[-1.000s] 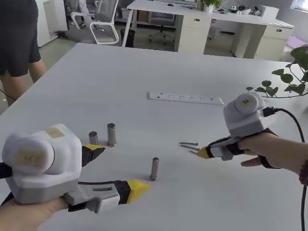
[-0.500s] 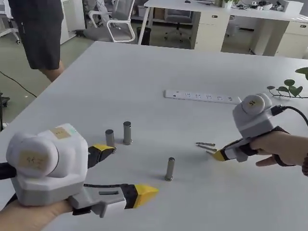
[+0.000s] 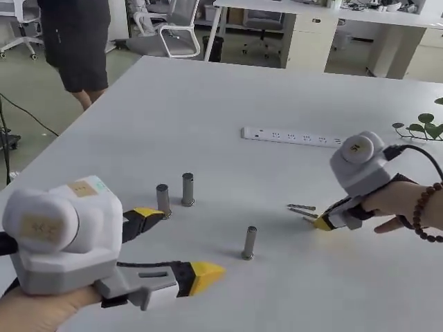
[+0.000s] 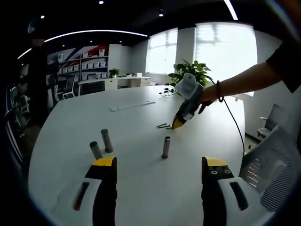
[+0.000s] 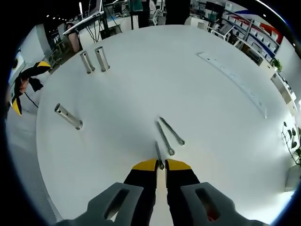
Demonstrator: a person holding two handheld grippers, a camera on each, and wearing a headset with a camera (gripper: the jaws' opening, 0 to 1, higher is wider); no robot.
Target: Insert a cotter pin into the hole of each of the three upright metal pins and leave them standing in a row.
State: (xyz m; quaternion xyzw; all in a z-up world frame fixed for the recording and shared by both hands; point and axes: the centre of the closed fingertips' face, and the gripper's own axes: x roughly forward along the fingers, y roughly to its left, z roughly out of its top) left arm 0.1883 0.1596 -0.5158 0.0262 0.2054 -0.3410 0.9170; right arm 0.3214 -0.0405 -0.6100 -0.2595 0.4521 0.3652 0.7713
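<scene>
White table [image 3: 208, 104], three upright metal pins [image 3: 249, 242], three cotter pins [image 5: 165, 138] lying flat

Open tabletop [image 3: 277, 232] lies between lone upright pin [image 3: 250, 243] and cotter pins [image 3: 302, 209].

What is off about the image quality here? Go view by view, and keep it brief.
Head view: even, soft light, sharp, only faint shadows by the lone metal pin. Left gripper view: windows blown out, fisheye bends the table edge. Right gripper view: power strip bowed; cotter pins crisp at the right tongs.
</scene>
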